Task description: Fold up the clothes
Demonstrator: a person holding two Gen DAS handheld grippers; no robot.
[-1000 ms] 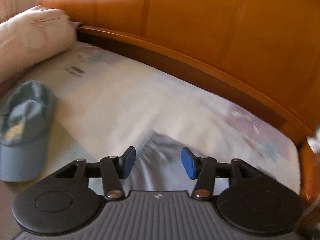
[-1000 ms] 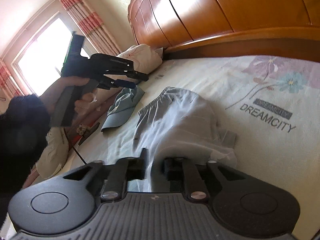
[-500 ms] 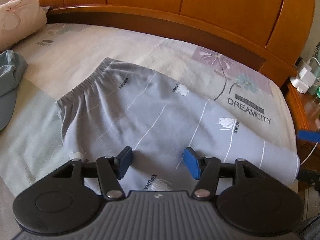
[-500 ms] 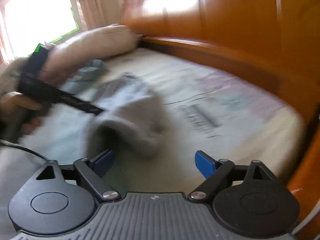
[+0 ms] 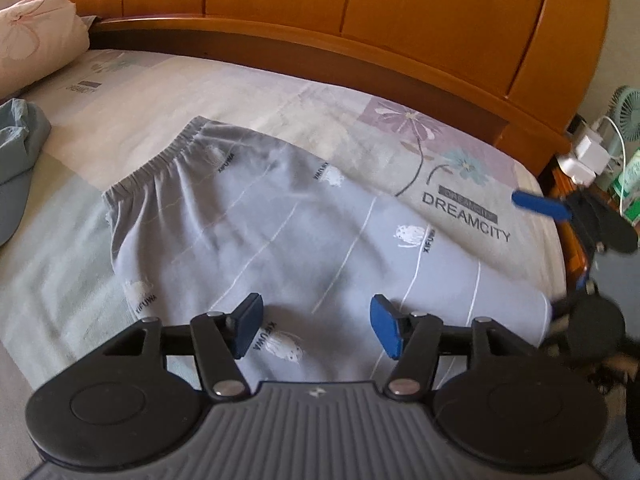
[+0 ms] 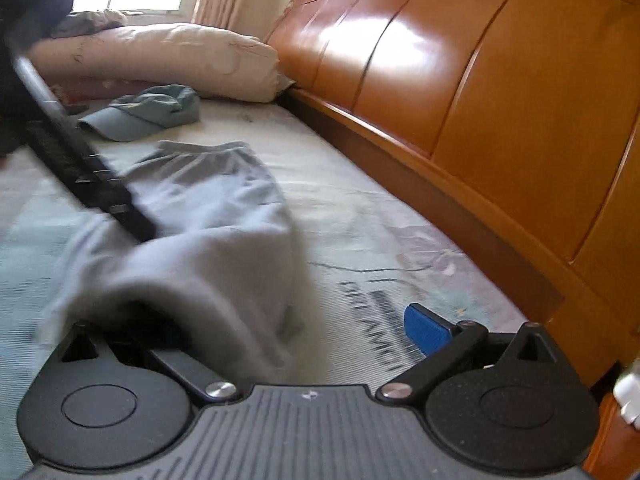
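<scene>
Grey shorts (image 5: 304,236) lie spread on the bed (image 5: 132,120), elastic waistband toward the pillow end, leg hems toward the near right corner of the mattress. Fabric carries thin white lines, small white animal prints and "XIFUWA" lettering. The sheet beside the shorts reads "DREAMCITY" under a printed flower.

Left gripper (image 5: 316,326): held above the lower part of the shorts, blue pads well apart, nothing between them. In the left wrist view the pads appear over the cloth; cannot tell whether they touch it.

Right gripper (image 6: 280,328): low at the hem end of the shorts, fingers spread wide. Its right blue pad (image 6: 426,330) stands clear over the sheet. The left finger is hidden under a raised fold of grey cloth that drapes over that side of the gripper. It is not clamped on the cloth. The same gripper shows at the right edge of the left wrist view (image 5: 560,256), beside the hem corner.

Other items: blue-grey cap (image 6: 148,112) on the bed beyond the waistband, apart from the shorts; cream pillow (image 6: 160,60) behind it against the orange wooden headboard (image 6: 460,80). A nightstand with a small green fan (image 5: 628,112) and white chargers (image 5: 584,156) stands past the bed's right edge. Right wrist view is blurred in the near part.
</scene>
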